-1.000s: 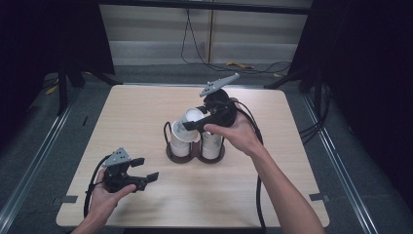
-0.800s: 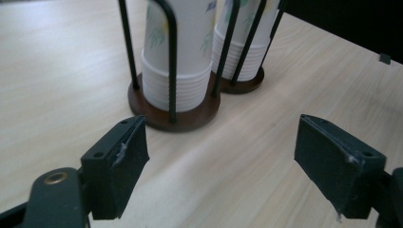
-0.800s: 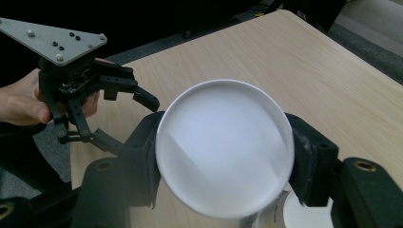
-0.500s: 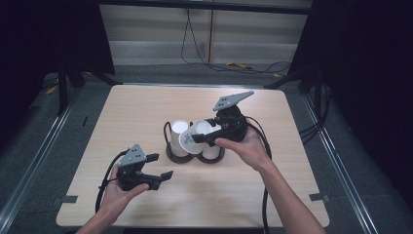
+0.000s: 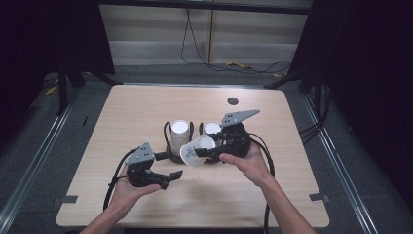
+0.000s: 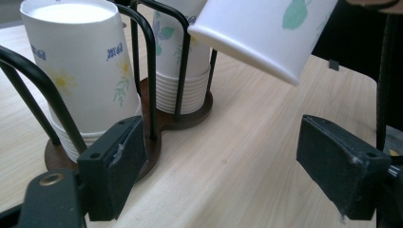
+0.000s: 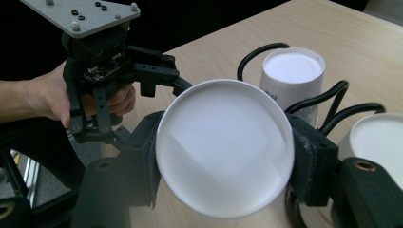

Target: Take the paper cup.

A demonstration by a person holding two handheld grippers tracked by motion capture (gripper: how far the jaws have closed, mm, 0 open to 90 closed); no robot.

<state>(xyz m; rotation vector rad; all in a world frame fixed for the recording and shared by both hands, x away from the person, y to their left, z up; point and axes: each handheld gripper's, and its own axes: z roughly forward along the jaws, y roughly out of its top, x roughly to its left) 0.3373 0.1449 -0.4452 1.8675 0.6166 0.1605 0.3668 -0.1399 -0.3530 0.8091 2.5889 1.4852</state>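
You held the light, easily crushed paper cup (image 5: 197, 149) by its sides in your right tool (image 5: 210, 152), tilted above the worktop (image 5: 292, 146) beside the cup rack (image 5: 171, 150), while your left tool (image 5: 171, 178) stood wide and empty.

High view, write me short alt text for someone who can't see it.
Over a wooden table, the right gripper holds a white paper cup tilted on its side, beside a black wire cup holder with two stacks of upturned cups. The left gripper hovers open nearby.
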